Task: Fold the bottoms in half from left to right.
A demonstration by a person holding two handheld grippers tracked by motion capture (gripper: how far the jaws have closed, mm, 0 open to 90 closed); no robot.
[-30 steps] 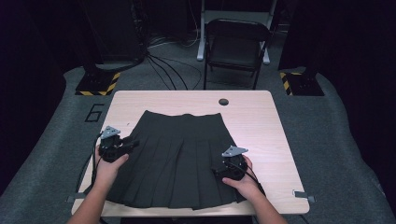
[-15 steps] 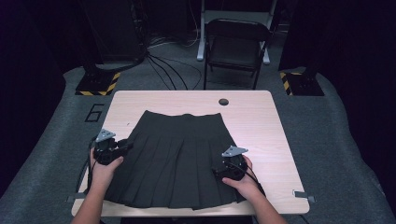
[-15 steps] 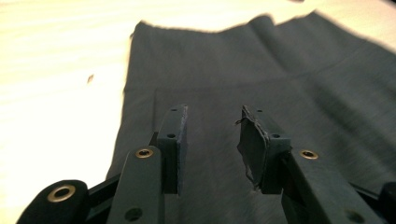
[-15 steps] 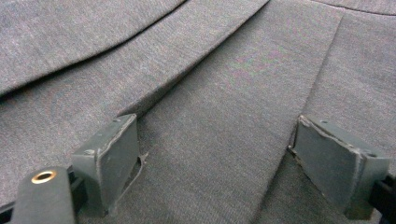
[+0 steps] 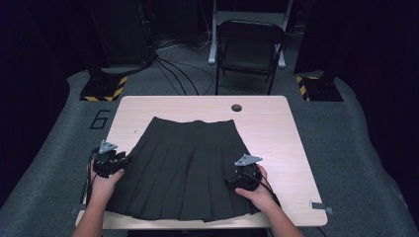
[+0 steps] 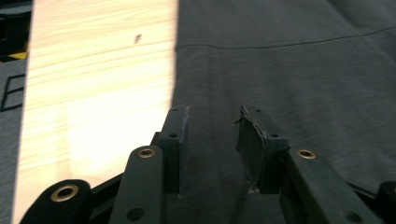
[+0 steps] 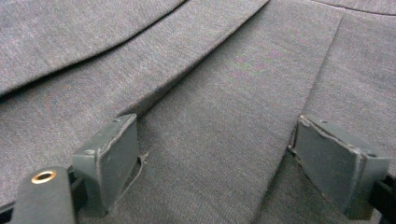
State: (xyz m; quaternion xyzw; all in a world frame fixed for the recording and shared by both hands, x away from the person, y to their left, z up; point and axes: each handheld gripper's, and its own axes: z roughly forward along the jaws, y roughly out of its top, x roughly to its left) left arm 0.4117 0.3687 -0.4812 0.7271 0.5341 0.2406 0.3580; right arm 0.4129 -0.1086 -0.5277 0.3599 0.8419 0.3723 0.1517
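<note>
Closing on cloth is the risky part now. My left gripper [image 6: 212, 140] has its jaws half spread; they have just been closing, with the skirt's [image 5: 190, 168] left edge beneath them, and the pads do not pinch it yet. If they close too high, I think they catch nothing; too deep, and they could take several pleats and drag the whole skirt on the table [image 5: 276, 128]. My right gripper [image 7: 224, 172] has jaws wide apart over a pleat fold, holding nothing, so it could not stop such sliding. The skirt lies flat under both grippers. Its hem is nearest, behind my jaws, and its waistband [image 5: 193, 121] points ahead of them, so I judge the long axis runs near to far.
</note>
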